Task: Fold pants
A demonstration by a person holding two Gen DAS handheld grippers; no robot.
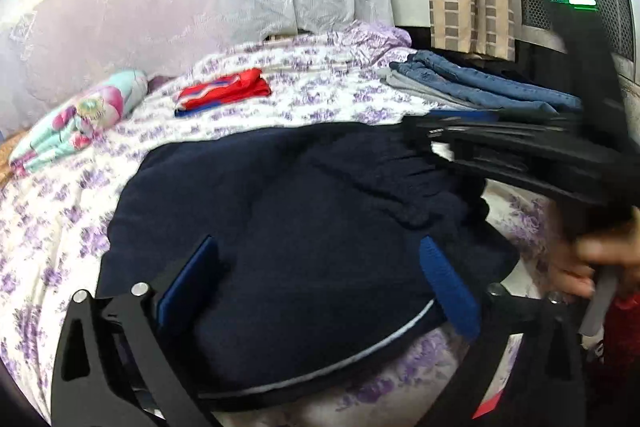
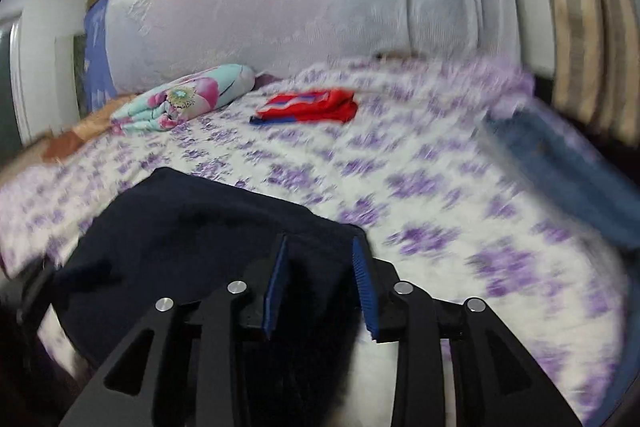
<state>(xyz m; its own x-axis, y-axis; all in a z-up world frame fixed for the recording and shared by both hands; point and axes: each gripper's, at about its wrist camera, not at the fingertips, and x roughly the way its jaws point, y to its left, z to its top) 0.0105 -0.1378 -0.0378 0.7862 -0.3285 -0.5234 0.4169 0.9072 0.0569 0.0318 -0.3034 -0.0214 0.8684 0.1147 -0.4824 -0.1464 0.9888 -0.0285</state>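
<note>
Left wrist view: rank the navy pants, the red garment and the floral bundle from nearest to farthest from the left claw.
1. Navy pants, right under the left claw.
2. Red garment, farther up the bed, centre.
3. Floral bundle, far left; close to the red garment's range, so not certain.

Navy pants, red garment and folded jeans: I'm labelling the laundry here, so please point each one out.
navy pants (image 1: 304,227), left wrist view, middle of the dark fabric.
red garment (image 2: 308,107), right wrist view, centre of the red cloth.
folded jeans (image 1: 484,87), left wrist view, top layer of the denim stack.
</note>
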